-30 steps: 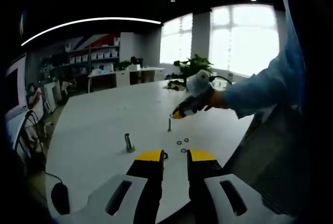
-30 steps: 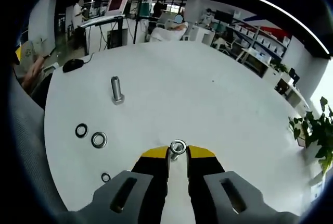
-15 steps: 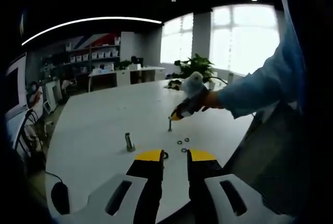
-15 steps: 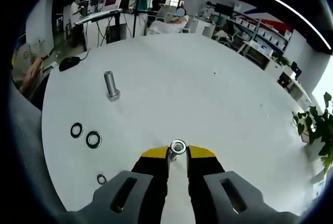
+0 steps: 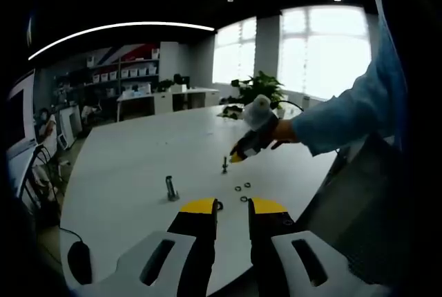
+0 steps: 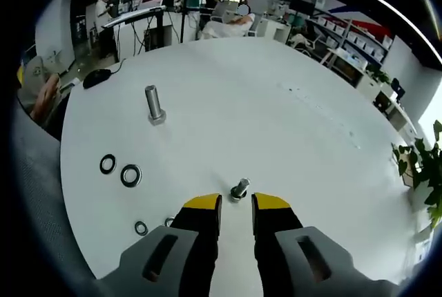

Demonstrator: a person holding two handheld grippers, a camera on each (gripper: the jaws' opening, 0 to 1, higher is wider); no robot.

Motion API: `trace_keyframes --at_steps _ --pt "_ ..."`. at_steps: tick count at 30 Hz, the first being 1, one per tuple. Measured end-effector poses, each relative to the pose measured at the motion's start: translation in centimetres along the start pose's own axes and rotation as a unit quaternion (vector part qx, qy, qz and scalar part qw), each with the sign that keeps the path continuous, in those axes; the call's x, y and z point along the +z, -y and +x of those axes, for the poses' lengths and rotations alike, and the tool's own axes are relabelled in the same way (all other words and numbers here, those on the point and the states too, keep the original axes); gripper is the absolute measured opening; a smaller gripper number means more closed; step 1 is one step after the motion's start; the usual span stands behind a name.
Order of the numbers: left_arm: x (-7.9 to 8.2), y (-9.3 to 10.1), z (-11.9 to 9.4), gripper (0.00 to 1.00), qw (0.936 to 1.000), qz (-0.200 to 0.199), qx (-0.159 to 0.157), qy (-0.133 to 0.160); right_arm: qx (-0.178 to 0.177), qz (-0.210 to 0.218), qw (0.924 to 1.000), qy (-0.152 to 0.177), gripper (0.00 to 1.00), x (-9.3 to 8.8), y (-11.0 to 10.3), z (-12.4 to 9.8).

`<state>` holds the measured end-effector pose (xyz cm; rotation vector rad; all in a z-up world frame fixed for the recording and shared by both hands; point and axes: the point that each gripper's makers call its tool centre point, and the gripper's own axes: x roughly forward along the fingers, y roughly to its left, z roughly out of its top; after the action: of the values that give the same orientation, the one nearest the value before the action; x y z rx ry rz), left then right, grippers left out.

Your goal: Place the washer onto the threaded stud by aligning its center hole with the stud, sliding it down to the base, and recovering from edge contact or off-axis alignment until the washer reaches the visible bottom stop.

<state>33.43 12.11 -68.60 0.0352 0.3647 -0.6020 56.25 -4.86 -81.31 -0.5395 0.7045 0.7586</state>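
Note:
The small threaded stud (image 6: 239, 189) stands upright on the white table (image 6: 290, 124), just beyond my right gripper (image 6: 236, 204). A washer sits on the stud; how far down it sits I cannot tell. The right gripper's yellow-tipped jaws are open, with nothing between them. In the left gripper view the stud (image 5: 224, 166) stands mid-table, and the right gripper (image 5: 242, 153), held by a hand in a blue sleeve, hovers just right of it. My left gripper (image 5: 233, 207) is open and holds nothing, low over the near table edge.
A larger bolt (image 6: 153, 103) stands upright at the left, also visible as the bolt (image 5: 170, 188). Several loose washers (image 6: 130, 175) lie left of the right gripper. A black mouse (image 6: 97, 77) rests by the far-left table edge. A potted plant (image 5: 257, 90) stands at the far end.
The right gripper has drawn back from the stud and let go of the washer, which now stays on the stud. The left gripper has not moved.

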Motion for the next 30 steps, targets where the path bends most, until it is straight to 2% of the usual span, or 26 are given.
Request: trace_keyframes --at_steps 15,30 --pt "0.1 0.0 0.0 0.16 1.0 0.001 0.0 0.0 -0.006 0.033 0.9994 -0.001 0.19 -2.4 -0.5 -1.7" --pt "0.0 0.0 -0.1 0.16 1.0 0.001 0.002 0.0 0.02 0.054 0.9983 -0.008 0.19 -4.1 -2.7 -1.2"
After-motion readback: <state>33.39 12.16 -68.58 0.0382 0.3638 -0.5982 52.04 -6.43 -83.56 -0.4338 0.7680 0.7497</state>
